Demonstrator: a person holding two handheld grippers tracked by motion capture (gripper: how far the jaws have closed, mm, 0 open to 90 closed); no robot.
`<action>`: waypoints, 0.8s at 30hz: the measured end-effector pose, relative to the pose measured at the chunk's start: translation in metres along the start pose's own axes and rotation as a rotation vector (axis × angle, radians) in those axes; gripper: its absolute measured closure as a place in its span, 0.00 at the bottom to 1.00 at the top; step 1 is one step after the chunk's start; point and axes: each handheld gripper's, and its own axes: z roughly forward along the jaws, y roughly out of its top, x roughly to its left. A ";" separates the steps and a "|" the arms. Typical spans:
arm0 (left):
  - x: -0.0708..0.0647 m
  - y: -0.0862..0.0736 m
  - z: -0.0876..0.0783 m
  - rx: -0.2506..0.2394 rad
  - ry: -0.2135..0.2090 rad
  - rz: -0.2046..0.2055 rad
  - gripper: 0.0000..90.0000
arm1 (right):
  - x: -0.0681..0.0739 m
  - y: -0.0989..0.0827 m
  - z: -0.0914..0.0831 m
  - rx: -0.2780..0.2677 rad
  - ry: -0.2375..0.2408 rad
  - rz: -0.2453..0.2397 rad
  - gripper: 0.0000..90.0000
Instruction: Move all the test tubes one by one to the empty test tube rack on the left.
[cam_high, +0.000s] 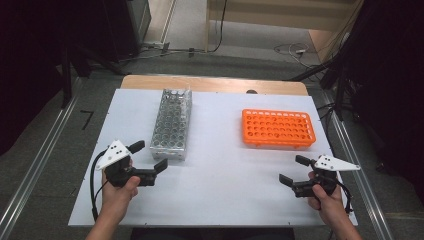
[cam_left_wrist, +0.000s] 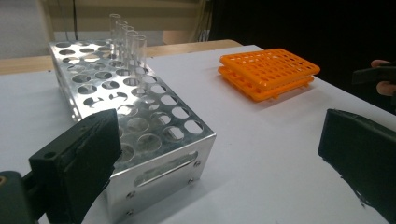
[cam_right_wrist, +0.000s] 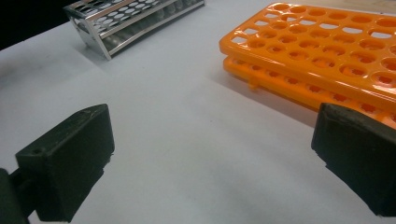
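My left gripper (cam_high: 148, 156): I hold it low over the near left of the table, jaws spread wide with nothing between them, aimed at the near end of the metal rack.
Left jaws up close: in the left gripper view (cam_left_wrist: 219, 158) one black pad stands in front of the rack's near corner, the other is off to the side over bare white surface.
My right gripper (cam_high: 294, 170): held at the near right of the table, jaws also wide apart and empty, pointing inward across the sheet.
Right jaws up close: in the right gripper view (cam_right_wrist: 210, 163) both pads frame bare table, with the orange rack just beyond one of them.
Metal rack (cam_high: 172, 124): stands lengthwise on the left half of the table, just beside my left gripper but not touched by it.
Glass tubes (cam_left_wrist: 127, 39): a short row of clear tubes stands upright in holes at the rack's far end.
Orange rack (cam_high: 277, 128): lies flat on the right half of the table, well apart from the metal rack, its holes empty.
Table (cam_high: 225, 175): white sheet over a wooden top, whose edge shows at the far side.
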 end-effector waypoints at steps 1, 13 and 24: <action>0.000 -0.003 -0.003 0.001 -0.001 0.006 0.00 | -0.001 -0.001 -0.001 0.000 0.000 0.000 0.00; 0.019 -0.031 -0.021 0.020 0.027 0.007 0.00 | -0.009 -0.007 -0.005 -0.012 -0.030 0.011 0.00; 0.024 -0.034 -0.020 0.005 0.045 -0.006 0.00 | -0.012 -0.007 -0.007 -0.021 -0.029 0.017 0.00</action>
